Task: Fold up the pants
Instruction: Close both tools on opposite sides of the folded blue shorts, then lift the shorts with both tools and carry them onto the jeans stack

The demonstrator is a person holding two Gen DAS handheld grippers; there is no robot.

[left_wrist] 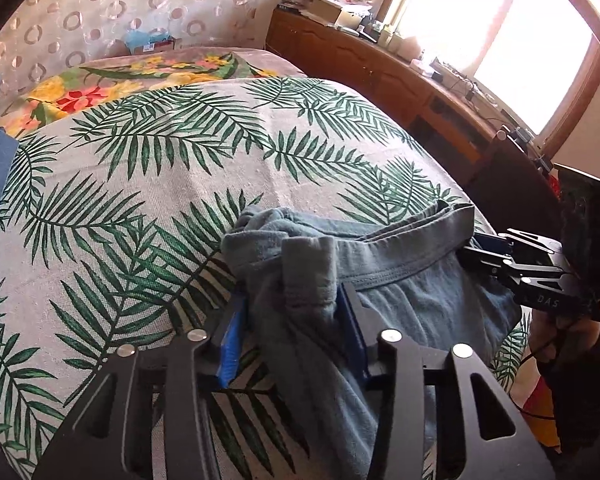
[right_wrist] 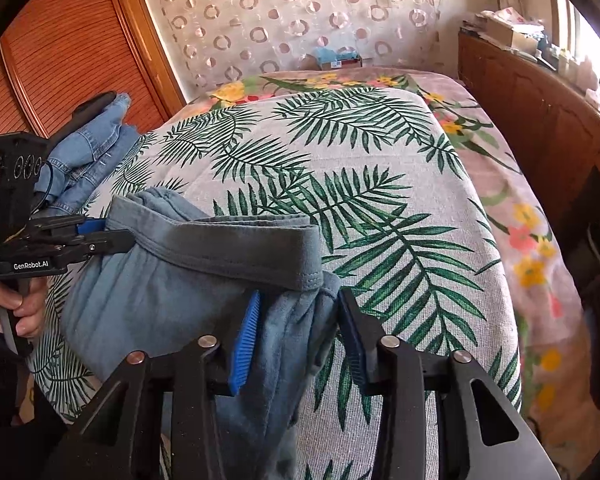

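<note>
A: Gripping both ends of the waistband — left hand-held gripper (left_wrist: 290, 330) clamped on a bunched wad of the pants (left_wrist: 400, 300), right hand-held gripper (right_wrist: 298, 338) clamped on the other corner. Pants sit at the near edge of the bed (left_wrist: 160, 184), the rest drooping off below.

B: Risks?

A: Left bite looks lumpy, several layers. Likely one layer slips out on a lift, so the waistband sags and the fold goes crooked. Legs are hidden below the edge; can't tell if they're twisted.

B: Anything nearby?

A: Jeans (right_wrist: 88, 148) piled at the far left of the bed, well apart. Swinging the pants wide could drag them.
</note>
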